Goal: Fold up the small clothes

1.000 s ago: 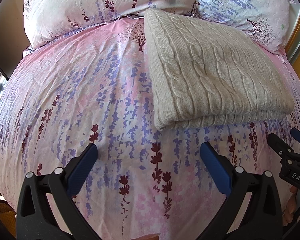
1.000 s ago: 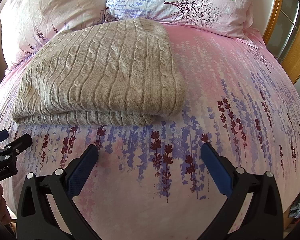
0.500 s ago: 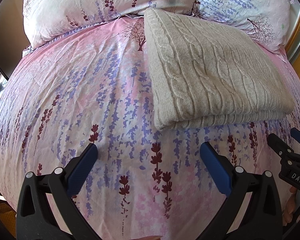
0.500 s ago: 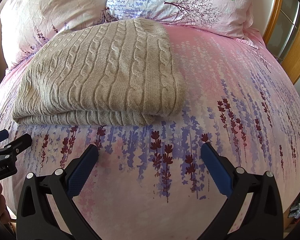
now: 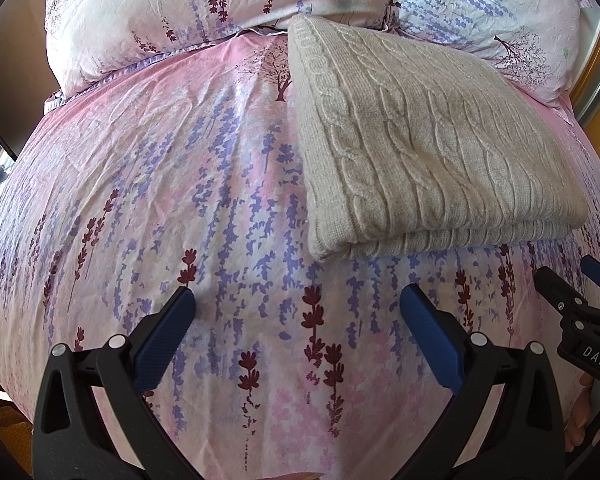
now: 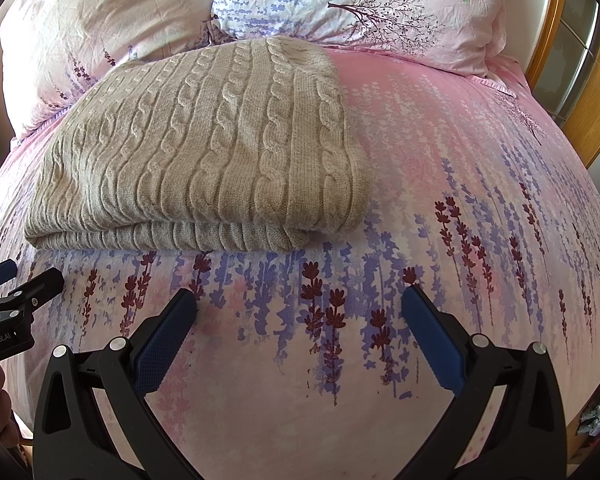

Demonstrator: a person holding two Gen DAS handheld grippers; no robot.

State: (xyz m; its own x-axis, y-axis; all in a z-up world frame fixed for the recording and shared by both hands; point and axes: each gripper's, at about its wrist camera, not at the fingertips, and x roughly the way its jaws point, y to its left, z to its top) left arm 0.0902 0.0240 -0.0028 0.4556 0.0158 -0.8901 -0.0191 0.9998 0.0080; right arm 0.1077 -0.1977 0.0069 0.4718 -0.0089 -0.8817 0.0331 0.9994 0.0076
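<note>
A beige cable-knit sweater lies folded into a neat rectangle on the pink floral bedsheet, its far edge near the pillows. It also shows in the right wrist view. My left gripper is open and empty, hovering over the sheet just in front of the sweater's near left corner. My right gripper is open and empty, in front of the sweater's near right corner. Each gripper shows at the edge of the other's view: the right one, the left one.
Two floral pillows lie at the head of the bed behind the sweater. A wooden frame stands at the right. The bed's edge drops off at the left.
</note>
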